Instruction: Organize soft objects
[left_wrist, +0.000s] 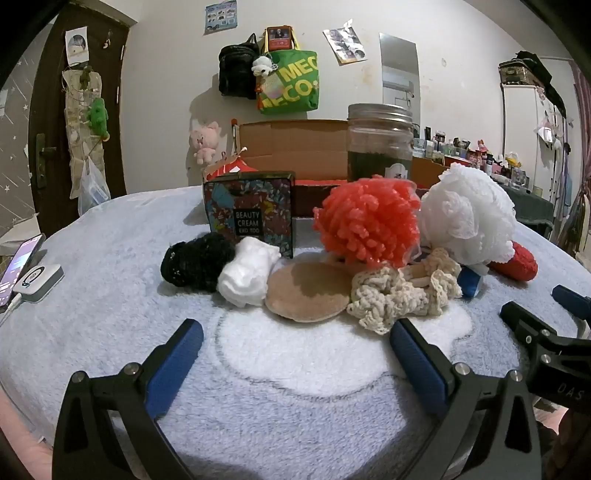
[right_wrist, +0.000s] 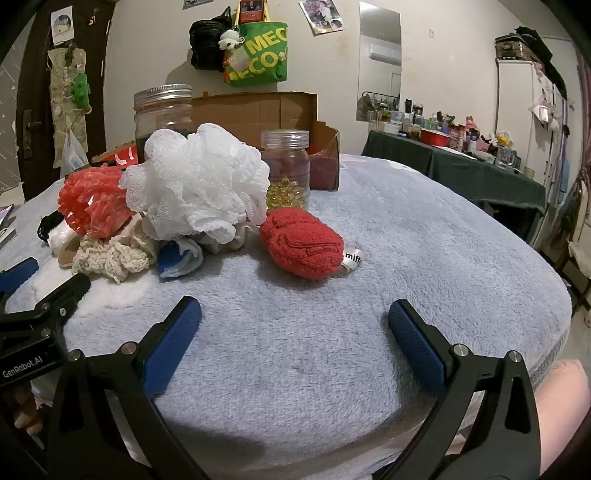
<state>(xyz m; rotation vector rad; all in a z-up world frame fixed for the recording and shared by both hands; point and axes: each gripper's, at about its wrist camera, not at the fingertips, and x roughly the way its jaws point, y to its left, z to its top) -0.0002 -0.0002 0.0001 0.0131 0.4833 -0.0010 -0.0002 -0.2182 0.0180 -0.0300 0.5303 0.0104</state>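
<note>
Evidently nothing had been sorted yet. The left gripper (left_wrist: 295, 343) and the right gripper (right_wrist: 294, 325) both hovered low over the fleece blanket (right_wrist: 406, 236), jaws spread wide and holding nothing. The soft things lay heaped together ahead of them: a black scrubber (left_wrist: 197, 260) touching a white cotton wad (left_wrist: 247, 275), a tan round pad (left_wrist: 306, 291), a cream crochet piece (left_wrist: 399, 290), a coral mesh pouf (left_wrist: 367, 221) and a white mesh pouf (right_wrist: 199, 184) resting on the heap. A red knitted pouch (right_wrist: 301, 243) sat just beside the pile, nearest the right gripper. An open cardboard box (right_wrist: 266, 110) stood behind them, probably the destination. Every piece seemed left to move.
</note>
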